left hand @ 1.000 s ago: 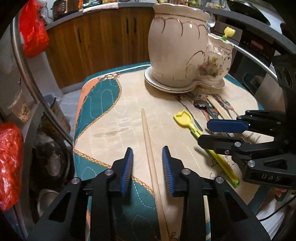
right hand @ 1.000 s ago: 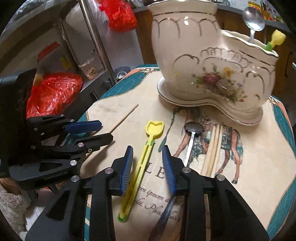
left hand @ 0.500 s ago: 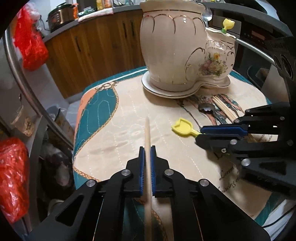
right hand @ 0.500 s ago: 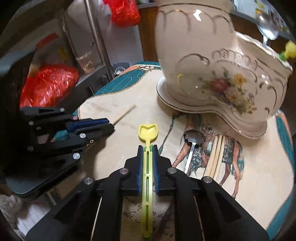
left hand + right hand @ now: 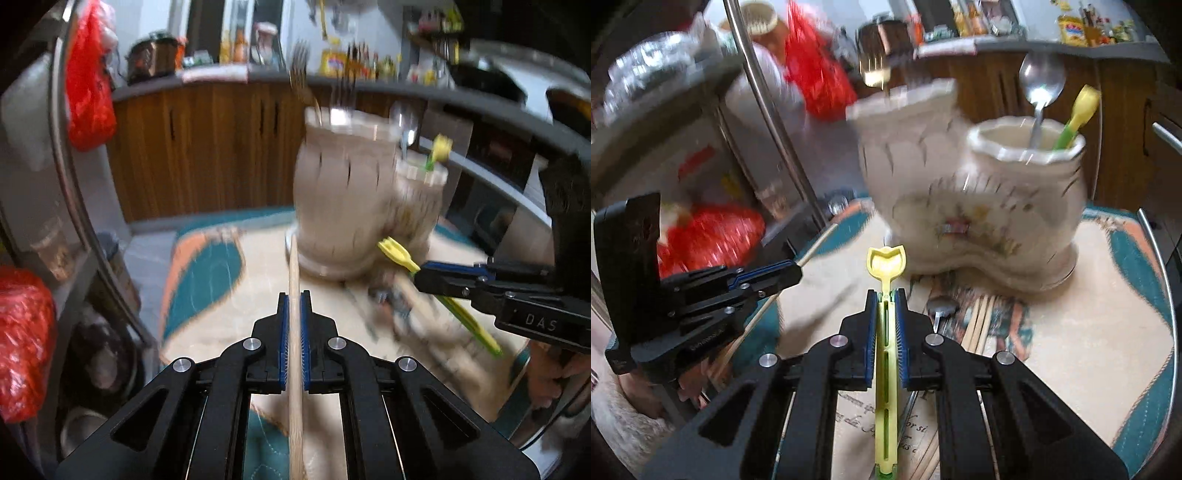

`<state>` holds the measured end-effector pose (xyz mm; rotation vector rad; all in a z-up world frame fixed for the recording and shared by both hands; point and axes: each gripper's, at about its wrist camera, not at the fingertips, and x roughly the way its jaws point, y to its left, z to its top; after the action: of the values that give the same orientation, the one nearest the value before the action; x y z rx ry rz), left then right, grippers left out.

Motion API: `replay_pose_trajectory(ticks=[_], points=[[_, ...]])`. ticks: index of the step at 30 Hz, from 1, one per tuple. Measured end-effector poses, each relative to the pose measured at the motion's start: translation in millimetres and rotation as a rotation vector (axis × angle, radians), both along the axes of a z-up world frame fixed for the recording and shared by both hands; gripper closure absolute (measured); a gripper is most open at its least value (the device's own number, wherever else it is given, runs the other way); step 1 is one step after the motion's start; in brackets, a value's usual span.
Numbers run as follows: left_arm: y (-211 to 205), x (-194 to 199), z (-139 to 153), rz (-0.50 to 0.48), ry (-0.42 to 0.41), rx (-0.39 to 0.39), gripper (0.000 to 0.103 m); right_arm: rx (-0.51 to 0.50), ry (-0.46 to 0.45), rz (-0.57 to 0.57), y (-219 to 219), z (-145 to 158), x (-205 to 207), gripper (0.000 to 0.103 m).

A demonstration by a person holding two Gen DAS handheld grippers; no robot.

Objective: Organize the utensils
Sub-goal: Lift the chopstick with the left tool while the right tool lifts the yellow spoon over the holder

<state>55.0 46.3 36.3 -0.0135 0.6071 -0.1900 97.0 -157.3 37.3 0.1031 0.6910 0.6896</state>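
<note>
Left hand-held gripper [image 5: 294, 343]: closed on a wooden chopstick [image 5: 294, 280], which runs forward between the pads with its tip pointing toward the holder [image 5: 343, 206]. It appears raised off the surface [image 5: 255, 295]; blur prevents certainty.

Right hand-held gripper [image 5: 886, 339]: closed on the yellow scoop [image 5: 886, 266], gripped along its slotted handle, head forward and toward the holder's lower pot [image 5: 1027, 184].

Holder: a cream ceramic piece with a tall pot and a lower pot, standing on the cloth-covered surface. The lower pot already holds a metal spoon [image 5: 1041, 88] and a yellow-and-green utensil [image 5: 1078, 114]. Forks appear to stand in the tall pot, but are blurred.

Loose items on the surface: a spoon [image 5: 942, 308] and several chopsticks [image 5: 979, 325], lying just in front of the holder.

Step in hand, as judged: both utensils are picked up and in carriage toward the holder; neither is deposited.

Next move calls for: lifting each tool above its pot rim, tilting it toward upright, then releasing. The two grippers are near one another, so separate approaches seem prudent. The long chopstick may swing in the pads if tilted fast.
</note>
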Motion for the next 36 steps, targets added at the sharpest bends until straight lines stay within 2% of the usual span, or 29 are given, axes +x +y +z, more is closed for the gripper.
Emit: replay_pose_trajectory(ticks=[3,7,12,15,20,25,32,36], points=[[2.7,-3.5,26.0,0.003,-0.083,-0.056,0.097,0.082,-0.071,-0.042,-19.3,22.0,-0.9,0.093],[-3.5,3.0,62.4,-0.003,-0.176,-0.09,0.097,0.177,-0.135,-0.106,-37.7,53.6,13.5,0.093],[-25.1,31.2,108.1,-0.044,-0.294,-0.113,0.097,0.267,-0.25,-0.146,-46.8,90.1,42.3,0.093],[-37.8,51.8,124.0,-0.075,-0.346,-0.141,0.097,0.321,-0.301,-0.181,-55.5,95.2,62.3,0.093],[-52.7,86.0,130.3,-0.07,-0.397,-0.162,0.097,0.359,-0.287,-0.199,-66.2,79.3,93.7,0.093],[-56.5,107.9,120.8,-0.051,-0.476,-0.178,0.097,0.358,-0.275,-0.172,-62.4,59.9,109.8,0.093],[-52.6,125.7,111.6,-0.027,-0.522,-0.218,0.097,0.365,-0.291,-0.146,-60.9,52.2,112.8,0.093],[-59.8,131.0,112.0,-0.03,-0.546,-0.187,0.097,0.357,-0.3,-0.143,-58.8,48.9,111.5,0.093]])
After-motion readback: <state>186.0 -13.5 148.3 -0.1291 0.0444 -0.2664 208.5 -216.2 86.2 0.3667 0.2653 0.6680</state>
